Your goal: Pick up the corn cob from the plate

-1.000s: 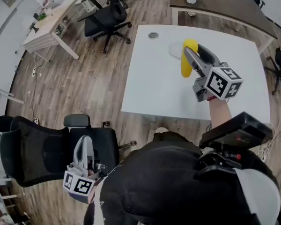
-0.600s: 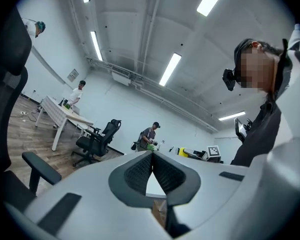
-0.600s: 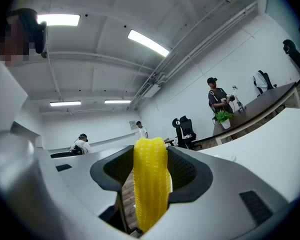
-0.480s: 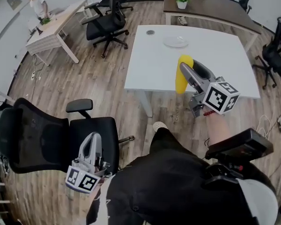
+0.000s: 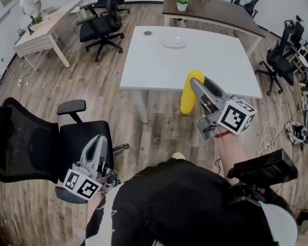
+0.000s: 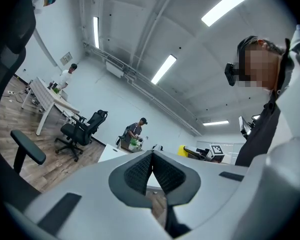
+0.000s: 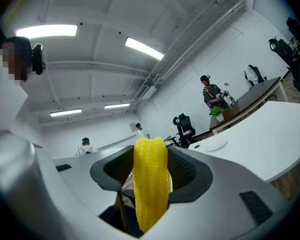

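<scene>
The corn [image 7: 151,184] looks like plastic, its yellow kernels bumpy with a slight sheen. The pads [image 7: 185,171] are dark, rough and rubbery-looking, set in the smooth matt grey plastic of the right gripper [image 7: 151,156]; the left gripper [image 6: 151,159] has the same finish. The table [image 5: 195,60] is smooth matt white, the plate [image 5: 173,43] glossy. The floor [image 5: 97,81] is grained wood planks, the chair [image 5: 20,142] black mesh, the far desk [image 5: 215,12] dark wood

White table [image 5: 195,60] on wood-plank floor [image 5: 92,88], black mesh office chair [image 5: 36,142] at near left, dark desk [image 5: 220,15] beyond with a potted plant [image 5: 183,0] (green, white pot), pale desk [image 5: 41,29] far left
</scene>
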`<action>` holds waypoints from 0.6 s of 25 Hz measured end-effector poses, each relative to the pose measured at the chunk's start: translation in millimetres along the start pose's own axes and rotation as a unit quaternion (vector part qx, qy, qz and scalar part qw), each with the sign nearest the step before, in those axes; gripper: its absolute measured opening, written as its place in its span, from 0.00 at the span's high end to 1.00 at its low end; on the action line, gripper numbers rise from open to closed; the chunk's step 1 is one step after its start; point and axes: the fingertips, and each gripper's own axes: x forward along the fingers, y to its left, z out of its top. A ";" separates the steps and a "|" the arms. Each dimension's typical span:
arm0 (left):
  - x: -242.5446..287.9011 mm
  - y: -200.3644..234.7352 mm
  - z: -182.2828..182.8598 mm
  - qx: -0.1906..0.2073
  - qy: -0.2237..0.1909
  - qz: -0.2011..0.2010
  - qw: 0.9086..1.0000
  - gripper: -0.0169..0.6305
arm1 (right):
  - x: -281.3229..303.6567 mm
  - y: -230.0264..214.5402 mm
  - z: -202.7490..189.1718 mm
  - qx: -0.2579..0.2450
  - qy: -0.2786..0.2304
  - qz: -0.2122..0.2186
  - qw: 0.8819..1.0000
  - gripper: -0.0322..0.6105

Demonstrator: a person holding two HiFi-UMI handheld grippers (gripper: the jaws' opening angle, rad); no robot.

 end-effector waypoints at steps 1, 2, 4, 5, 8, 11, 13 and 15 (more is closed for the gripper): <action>0.1 -0.3 1.2 0.001 -0.001 -0.001 1.000 0.95 | -3.7 1.0 -0.2 -0.001 0.000 -0.002 1.000 0.61; 0.8 -0.7 1.0 -0.001 -0.003 -0.002 1.000 0.95 | -7.7 0.9 -0.5 -0.003 -0.001 -0.002 1.000 0.61; 4.2 -4.1 -2.3 -0.004 -0.005 -0.004 1.000 0.95 | -16.9 0.3 3.4 -0.013 -0.003 -0.008 1.000 0.61; 7.0 -7.6 -4.3 -0.004 -0.004 -0.007 1.000 0.95 | -22.0 -0.7 6.7 -0.019 -0.005 -0.012 1.000 0.61; 17.6 -22.4 -9.2 -0.001 0.002 -0.018 1.000 0.95 | -38.5 -9.3 14.5 -0.016 -0.011 -0.014 1.000 0.61; 28.9 -36.6 -16.3 -0.002 0.010 -0.023 1.000 0.95 | -54.5 -17.1 29.4 -0.025 -0.018 -0.020 0.999 0.61; 36.4 -47.0 -23.0 -0.007 0.015 -0.026 1.000 0.95 | -65.0 -20.9 40.8 -0.037 -0.022 -0.027 0.999 0.61; 44.7 -61.0 -29.4 -0.010 0.016 -0.032 0.999 0.95 | -76.7 -28.1 48.9 -0.039 -0.024 -0.028 0.999 0.61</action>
